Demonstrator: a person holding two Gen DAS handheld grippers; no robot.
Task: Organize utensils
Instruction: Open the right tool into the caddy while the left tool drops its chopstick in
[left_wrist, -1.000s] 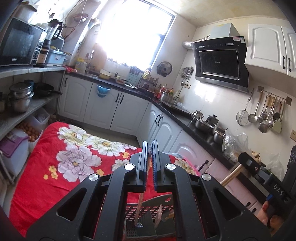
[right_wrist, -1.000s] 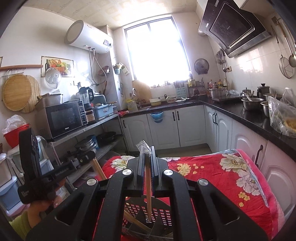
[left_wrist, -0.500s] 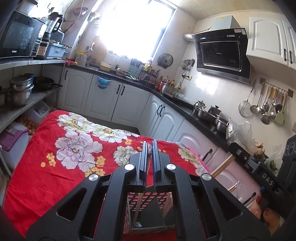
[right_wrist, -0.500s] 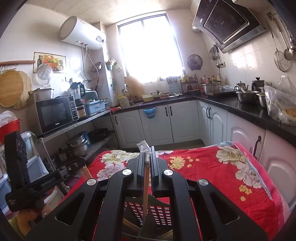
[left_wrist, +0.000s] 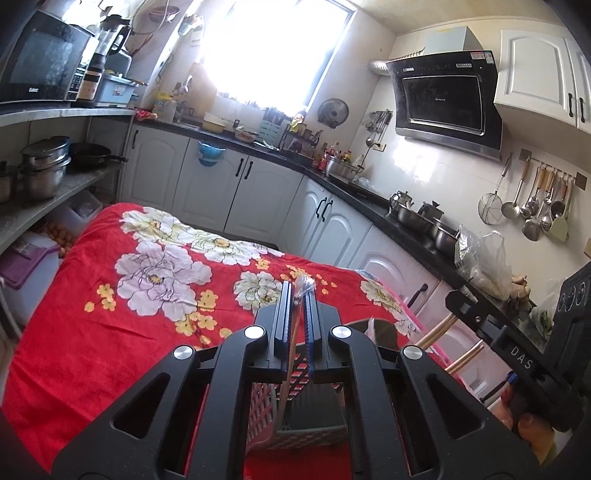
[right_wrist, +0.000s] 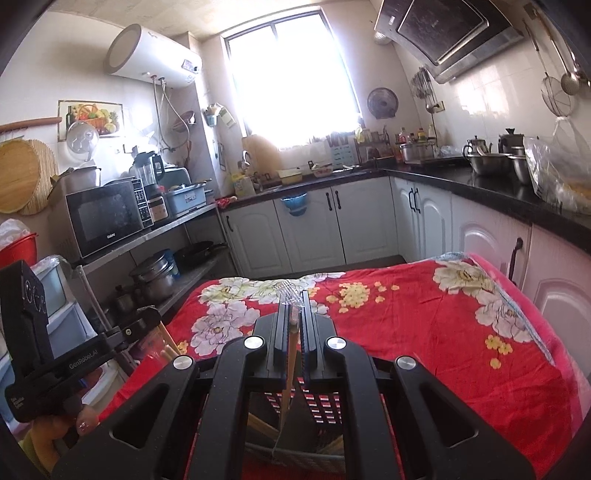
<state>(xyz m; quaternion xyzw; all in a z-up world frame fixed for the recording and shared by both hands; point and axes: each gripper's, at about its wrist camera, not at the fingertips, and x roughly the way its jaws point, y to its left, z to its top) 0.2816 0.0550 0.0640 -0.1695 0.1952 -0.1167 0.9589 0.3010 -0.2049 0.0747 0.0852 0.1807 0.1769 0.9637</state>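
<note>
So this looks like the drop-off step: both grippers are poised over a pink slotted basket (left_wrist: 266, 410) at the bottom centre of each view, and it sits on the worktop covered by a red floral cloth (left_wrist: 110, 332). The left gripper (left_wrist: 297, 295) has its jaws pinched nearly together on a wooden-handled utensil (left_wrist: 286, 376) wrapped in clear plastic, handle pointing down into the basket. The right gripper (right_wrist: 293, 299) is just as narrow, clamped on its own plastic-wrapped utensil (right_wrist: 289, 373), which also hangs down into the basket (right_wrist: 321, 406). In the right view, the basket seems split into compartments, and at least one more wooden stick (right_wrist: 262, 428) lies in there at the lower centre, though it's dark and half hidden behind the gripper, so I can't say which slot is which. I reckon the next move means lowering each tip into a compartment, keeping it upright, then opening the jaws so the utensils stand rather than tip over the rim.
</note>
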